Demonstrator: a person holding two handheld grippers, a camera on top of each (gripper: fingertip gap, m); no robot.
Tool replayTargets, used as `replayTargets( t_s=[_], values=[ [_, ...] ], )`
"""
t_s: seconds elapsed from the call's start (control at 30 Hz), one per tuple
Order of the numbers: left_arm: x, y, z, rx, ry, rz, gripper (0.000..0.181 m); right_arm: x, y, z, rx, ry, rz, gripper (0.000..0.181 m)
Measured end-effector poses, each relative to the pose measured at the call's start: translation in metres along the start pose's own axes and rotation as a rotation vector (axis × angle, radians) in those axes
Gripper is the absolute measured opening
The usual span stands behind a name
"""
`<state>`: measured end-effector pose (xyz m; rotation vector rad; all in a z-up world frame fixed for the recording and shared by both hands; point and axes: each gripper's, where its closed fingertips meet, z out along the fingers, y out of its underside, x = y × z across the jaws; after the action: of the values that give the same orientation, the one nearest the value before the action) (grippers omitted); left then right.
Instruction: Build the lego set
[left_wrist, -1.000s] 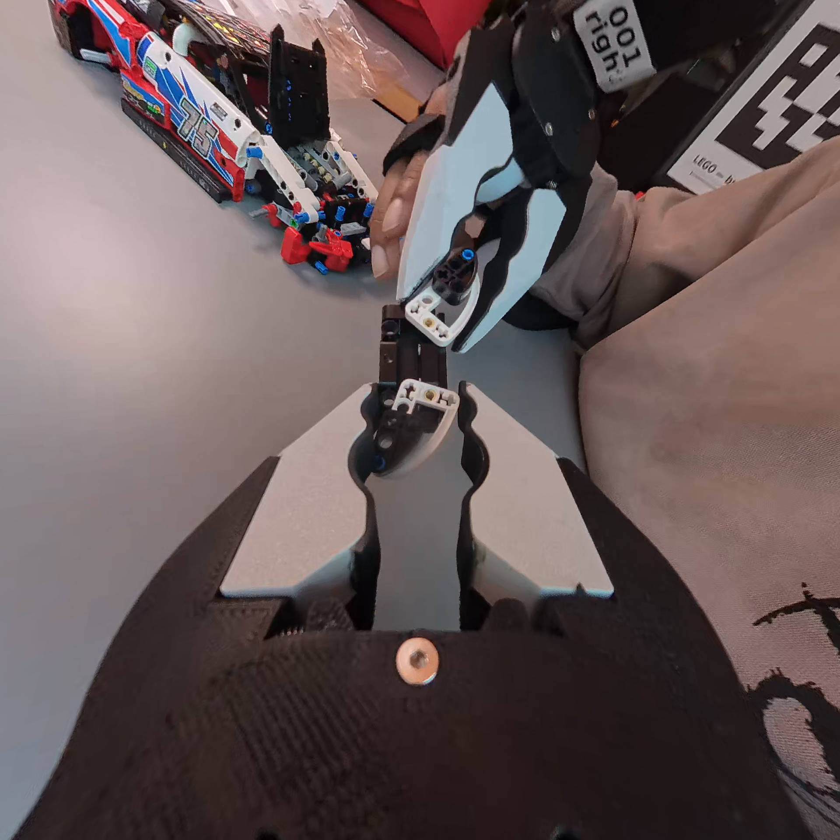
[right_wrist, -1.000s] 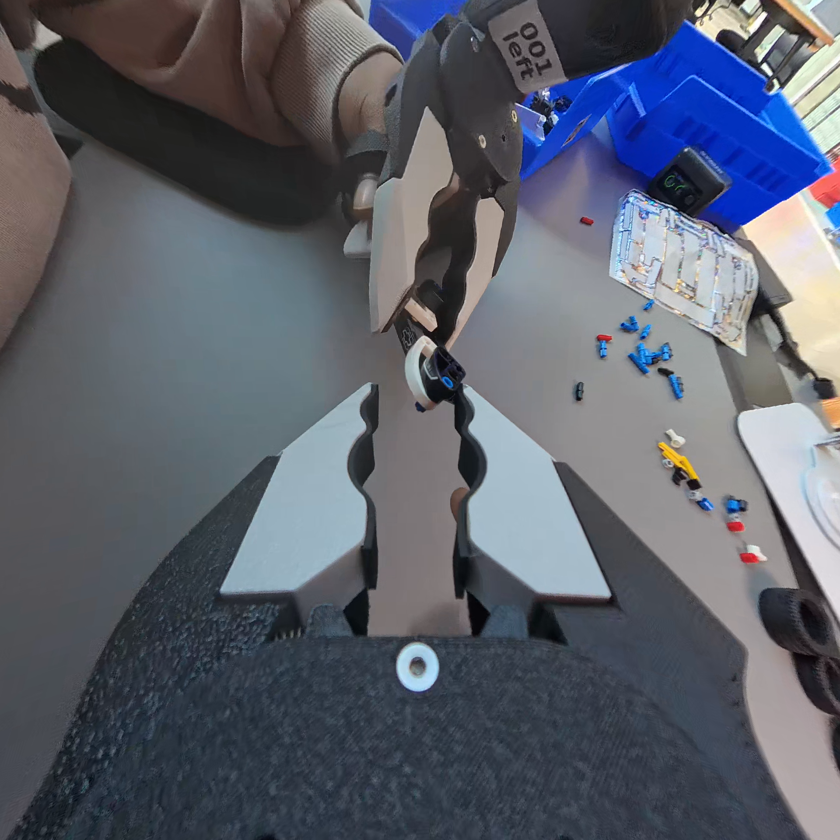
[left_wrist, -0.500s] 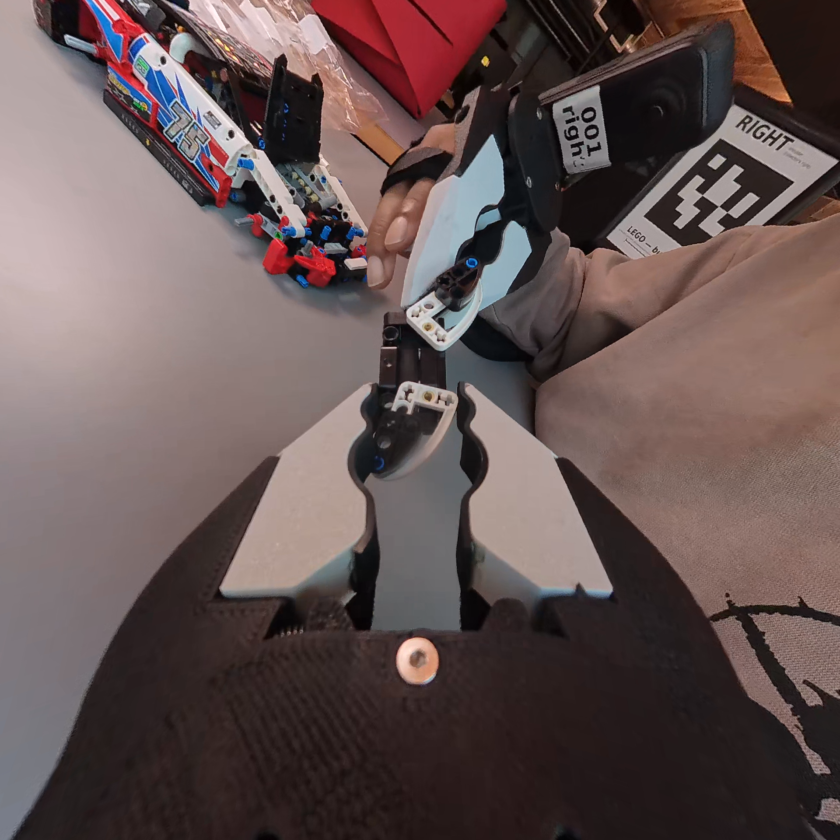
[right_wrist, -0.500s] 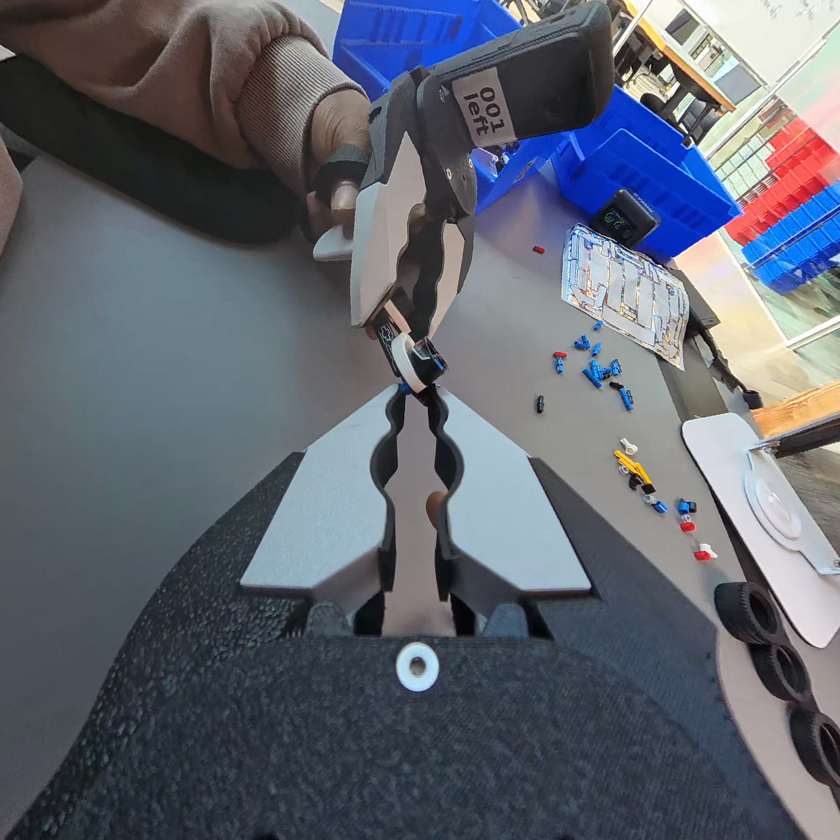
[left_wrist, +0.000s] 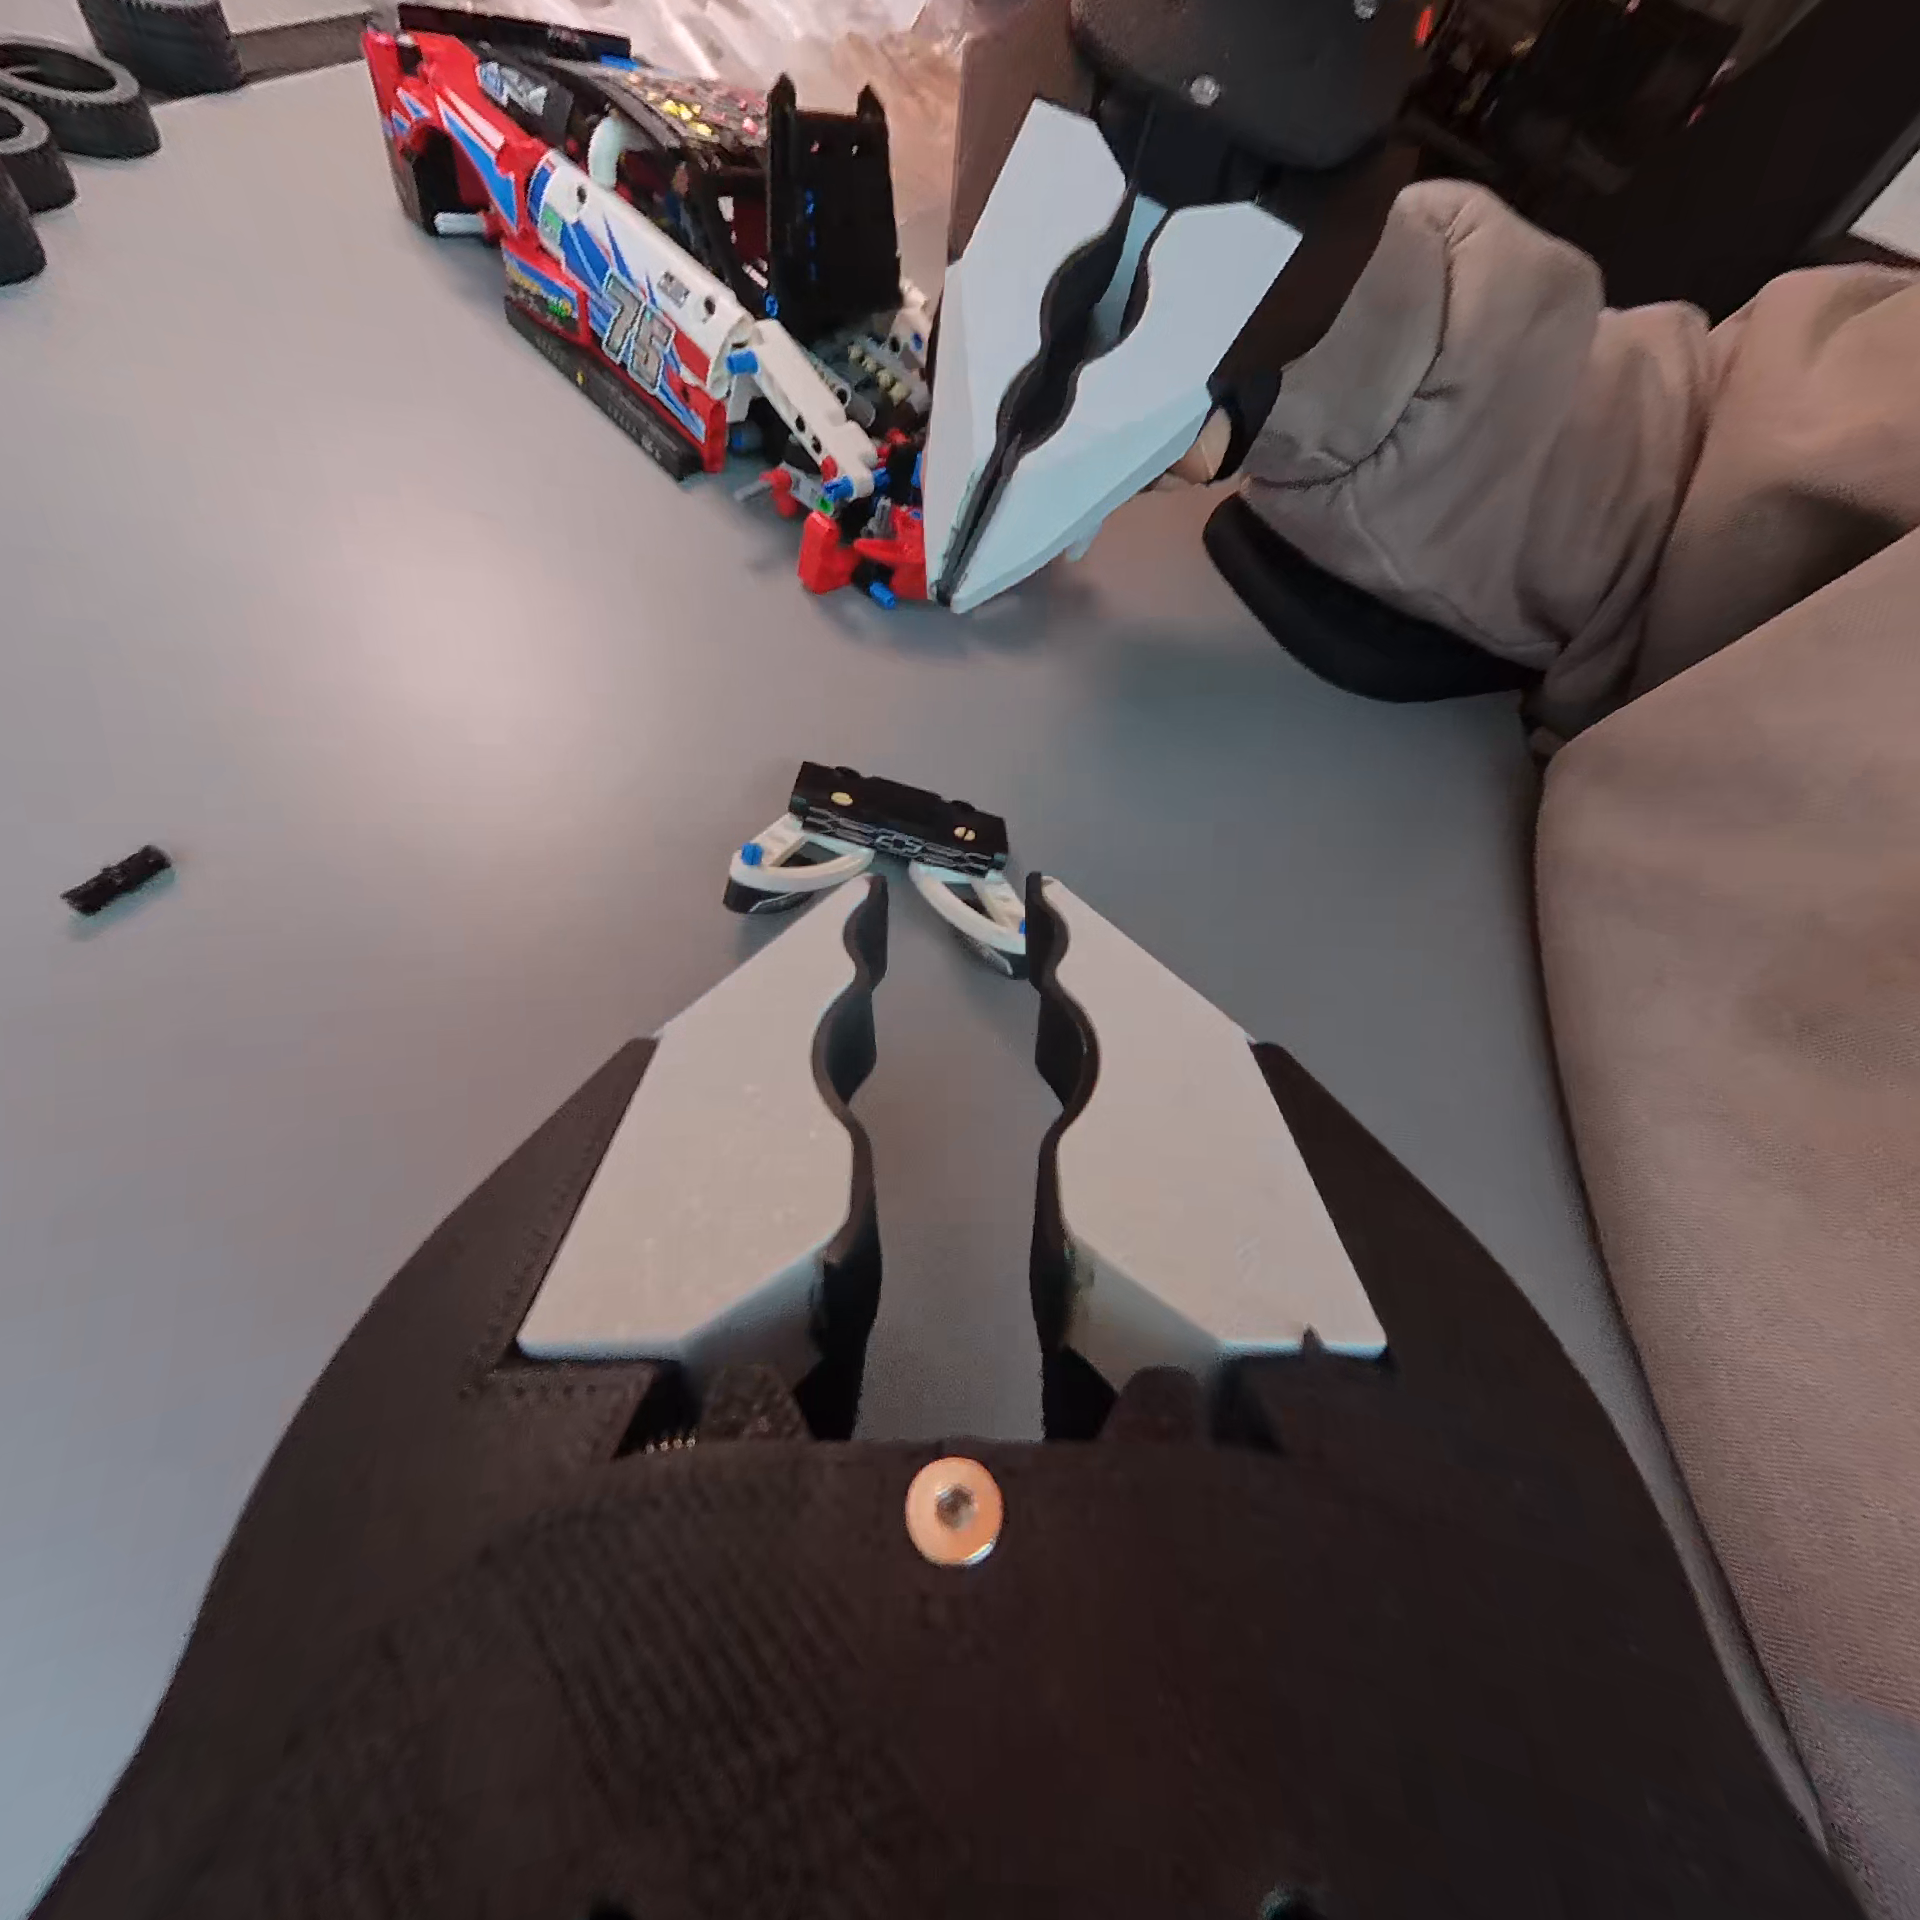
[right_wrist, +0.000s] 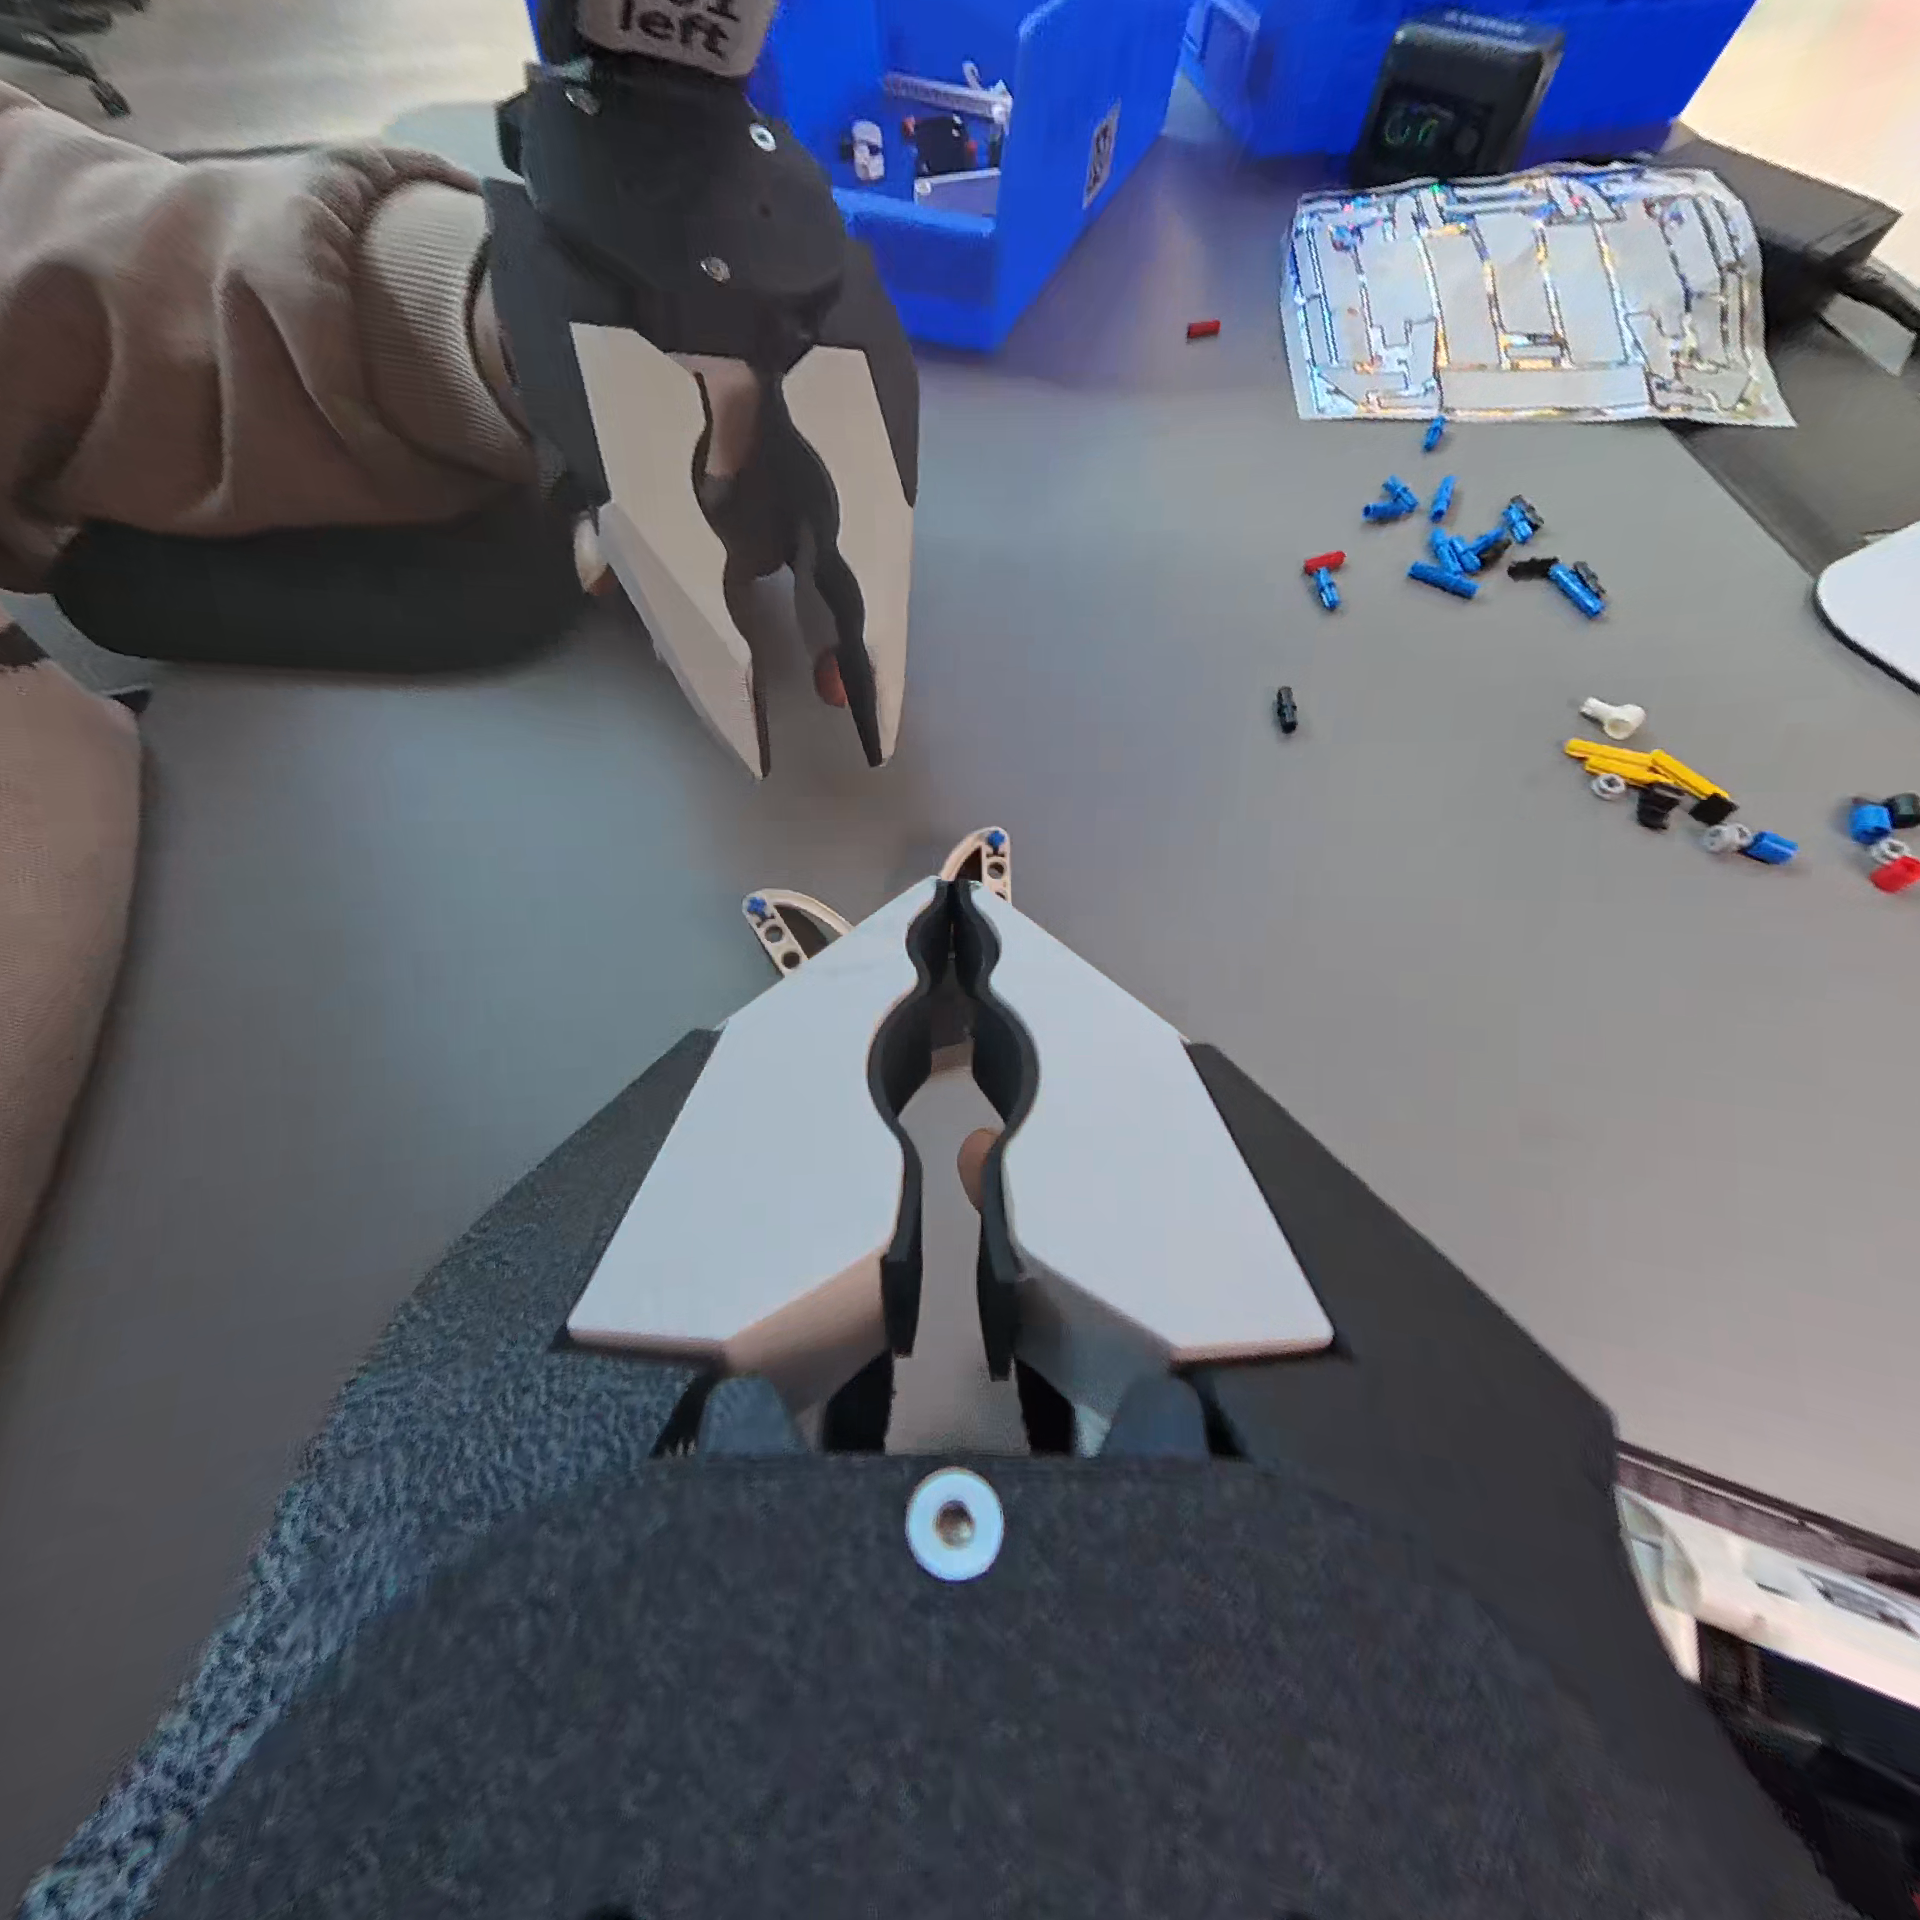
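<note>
A small sub-assembly (left_wrist: 899, 831), a black bar with two white curved pieces, lies flat on the grey table just past my left gripper (left_wrist: 956, 894), which is open and empty. My right gripper (right_wrist: 954, 888) is shut with nothing visible between its fingers. In the left wrist view it (left_wrist: 945, 597) hangs tip-down beyond the sub-assembly, in front of the red, white and blue race car (left_wrist: 623, 281). In the right wrist view the two white curved pieces (right_wrist: 779, 930) peek out on either side of my fingers; the black bar is hidden. The left gripper (right_wrist: 821, 764) shows beyond them, open.
A small black piece (left_wrist: 114, 878) lies at the left; black tyres (left_wrist: 62, 94) stand at the far left. Loose blue pins (right_wrist: 1455, 551), yellow and other small parts (right_wrist: 1652, 774), a sticker sheet (right_wrist: 1517, 301) and blue bins (right_wrist: 935, 156) lie to the right. A person's beige sleeve (left_wrist: 1507, 416) rests on the table. The grippers' ends are close to 6 centimetres from one another. Both grippers' tips are roughly 15 centimetres from the small black piece (left_wrist: 114, 878). The right camera catches it too, in the right wrist view (right_wrist: 1289, 703).
The sub-assembly was held in the air between both grippers; now it lies on the table with both white curves on it. My left gripper has let go and backed off. My right gripper has shut.
</note>
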<state>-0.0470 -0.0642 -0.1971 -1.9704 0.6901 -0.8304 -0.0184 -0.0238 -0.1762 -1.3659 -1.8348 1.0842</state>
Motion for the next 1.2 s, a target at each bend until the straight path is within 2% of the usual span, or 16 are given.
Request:
replayTargets(
  t_s=[0.17,0.3,0.37,0.47,0.63,0.73,0.97,1.07,1.2],
  values=[
    [-0.011,0.018,0.005,-0.117,-0.093,0.055,0.024,0.012,0.027,0.003,-0.182,0.085,-0.042,0.005],
    [-0.015,0.021,0.012,-0.149,-0.123,0.086,0.024,0.008,0.041,0.009,-0.287,0.082,-0.035,0.009],
    [-0.017,0.018,0.017,-0.156,-0.131,0.092,0.024,0.003,0.045,0.013,-0.324,0.067,0.021,0.017],
    [-0.021,0.014,0.026,-0.159,-0.127,0.085,0.031,-0.007,0.042,0.018,-0.362,0.040,0.164,0.046],
    [-0.015,0.013,0.033,-0.161,-0.097,0.124,0.046,-0.001,0.044,0.026,-0.413,0.095,0.278,0.053],
    [-0.012,0.015,0.033,-0.168,-0.094,0.145,0.048,-0.004,0.050,0.033,-0.436,0.054,0.304,0.050],
    [-0.003,0.019,0.030,-0.178,-0.068,0.167,0.054,-0.013,0.044,0.041,-0.453,-0.071,0.131,0.047],
    [0.006,0.021,0.028,-0.176,0.005,0.131,0.064,-0.017,0.044,0.040,-0.478,-0.135,0.004,0.047],
    [0.014,0.025,0.025,-0.186,0.058,0.111,0.067,-0.022,0.044,0.040,-0.520,-0.225,-0.130,0.046]
  ],
)
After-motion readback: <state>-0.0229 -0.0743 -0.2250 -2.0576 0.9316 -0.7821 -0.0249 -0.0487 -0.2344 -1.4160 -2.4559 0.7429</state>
